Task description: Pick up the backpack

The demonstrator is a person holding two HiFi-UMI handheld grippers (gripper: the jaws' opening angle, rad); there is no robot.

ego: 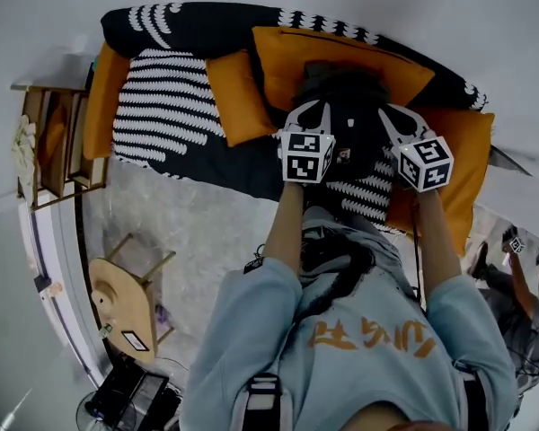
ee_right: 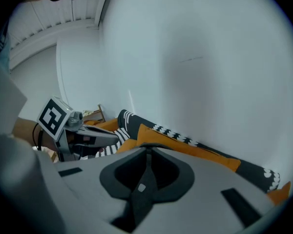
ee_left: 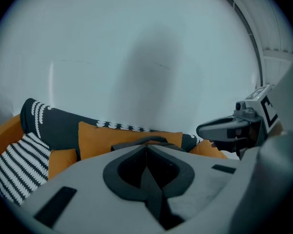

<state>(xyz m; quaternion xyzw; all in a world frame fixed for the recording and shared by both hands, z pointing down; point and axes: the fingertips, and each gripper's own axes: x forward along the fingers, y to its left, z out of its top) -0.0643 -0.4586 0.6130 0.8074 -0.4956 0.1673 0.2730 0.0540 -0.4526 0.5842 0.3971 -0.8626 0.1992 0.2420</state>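
Note:
A dark backpack (ego: 346,106) stands on a sofa (ego: 162,124) covered in black-and-white cloth, leaning on a large orange cushion (ego: 278,57). My left gripper (ego: 311,110) is at the backpack's left side and my right gripper (ego: 392,117) at its right side, both pointing down toward it. Both are shut with nothing between the jaws. In the left gripper view the shut jaws meet at the left gripper (ee_left: 146,147), with the backpack's top (ee_left: 124,144) just beyond and the right gripper (ee_left: 201,129) alongside. In the right gripper view the right gripper (ee_right: 147,150) covers most of the backpack.
More orange cushions (ego: 238,97) lie on the sofa. A wooden side shelf (ego: 54,142) stands left of it, and a small wooden stool (ego: 126,299) is on the floor. Another person (ego: 521,285) is at the right edge. A white wall (ee_left: 146,57) rises behind the sofa.

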